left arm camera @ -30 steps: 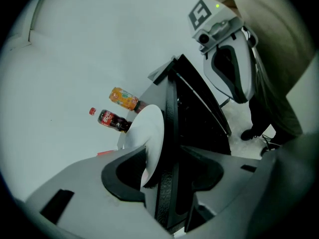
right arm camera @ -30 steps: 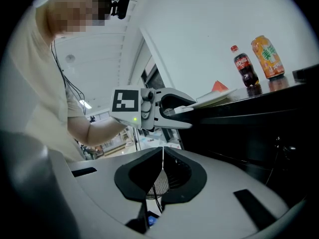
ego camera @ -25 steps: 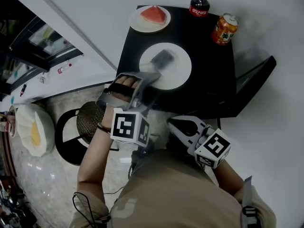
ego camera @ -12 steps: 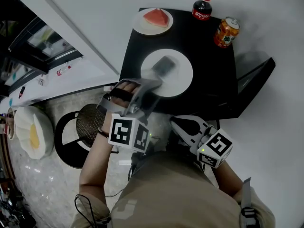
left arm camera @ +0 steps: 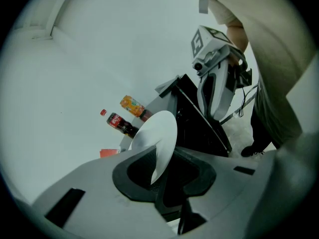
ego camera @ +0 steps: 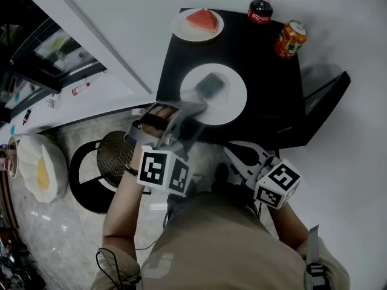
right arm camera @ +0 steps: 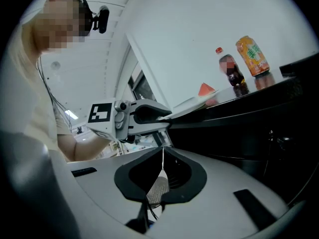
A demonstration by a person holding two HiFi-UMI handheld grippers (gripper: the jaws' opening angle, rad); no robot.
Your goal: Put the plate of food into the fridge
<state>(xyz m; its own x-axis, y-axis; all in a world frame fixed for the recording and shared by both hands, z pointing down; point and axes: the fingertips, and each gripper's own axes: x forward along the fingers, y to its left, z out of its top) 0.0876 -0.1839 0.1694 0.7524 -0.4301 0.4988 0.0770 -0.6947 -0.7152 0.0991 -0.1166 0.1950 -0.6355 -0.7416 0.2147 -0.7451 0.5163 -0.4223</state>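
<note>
A white plate [ego camera: 227,98] lies in the middle of a small black table [ego camera: 272,107]. My left gripper [ego camera: 202,92] is shut on its near-left rim, one dark finger reaching over the plate. Its jaws have just been closing with the rim between them. In the left gripper view the plate [left arm camera: 158,131] stands edge-on between the pads of that gripper [left arm camera: 159,168]. A second plate with a red watermelon slice [ego camera: 202,20] sits at the table's far left corner. My right gripper [ego camera: 242,153] is shut and empty, below the table's near edge, also shown as right gripper [right arm camera: 162,156].
A cola bottle [ego camera: 260,8] and an orange can [ego camera: 290,38] stand at the table's far right. A black panel [ego camera: 323,95] juts from the table's right side. A round black stool [ego camera: 106,162] and a white round object [ego camera: 39,168] are on the floor at left.
Both grippers stay about where they were. The right gripper has rolled a little and sits slightly further right. The plate has not moved on the table.
</note>
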